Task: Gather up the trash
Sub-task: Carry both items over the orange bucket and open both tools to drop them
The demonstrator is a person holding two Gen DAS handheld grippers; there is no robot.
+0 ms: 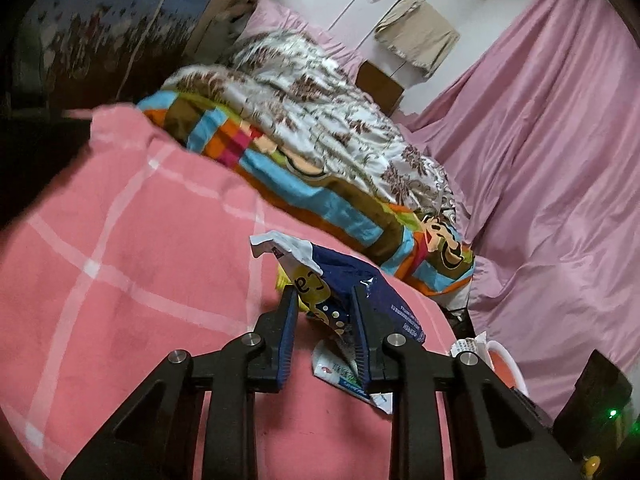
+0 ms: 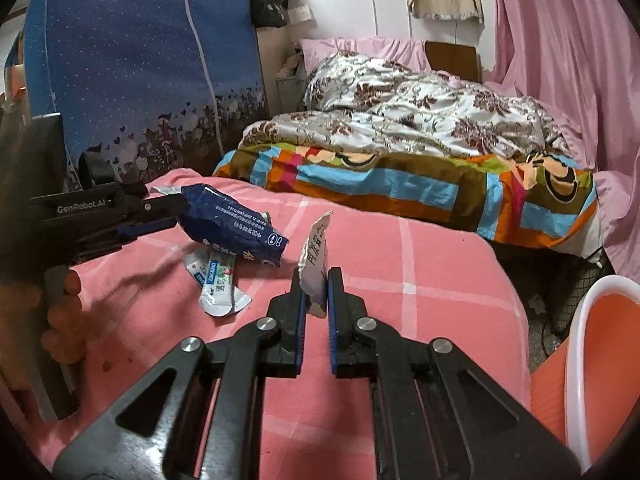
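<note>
I am holding the left claw (image 1: pixel 324 312) clamped on a blue bag (image 1: pixel 360 280), lifted just above the pink bed (image 1: pixel 120 260). The right claw (image 2: pixel 317 292) is pinching a white wrapper (image 2: pixel 316 264) upright between its pads, also off the bed. A third piece, a flat sachet (image 2: pixel 218 284), is lying on the bed under the bag, untouched.

All of this looks like thin, crinkly film: nearly weightless, limp and slick, so I judge it will fold or slide unless gripped well in from the edge, across a crumpled fold. The sachet lies flat, so I would be scraping under one torn end.

The left tool reads "GenRobot.AI". The bag carries white Chinese print, too small for me to read; the wrapper has bold dark Chinese characters. An orange bin (image 2: pixel 576 360) with a white rim is waiting at the right.
</note>
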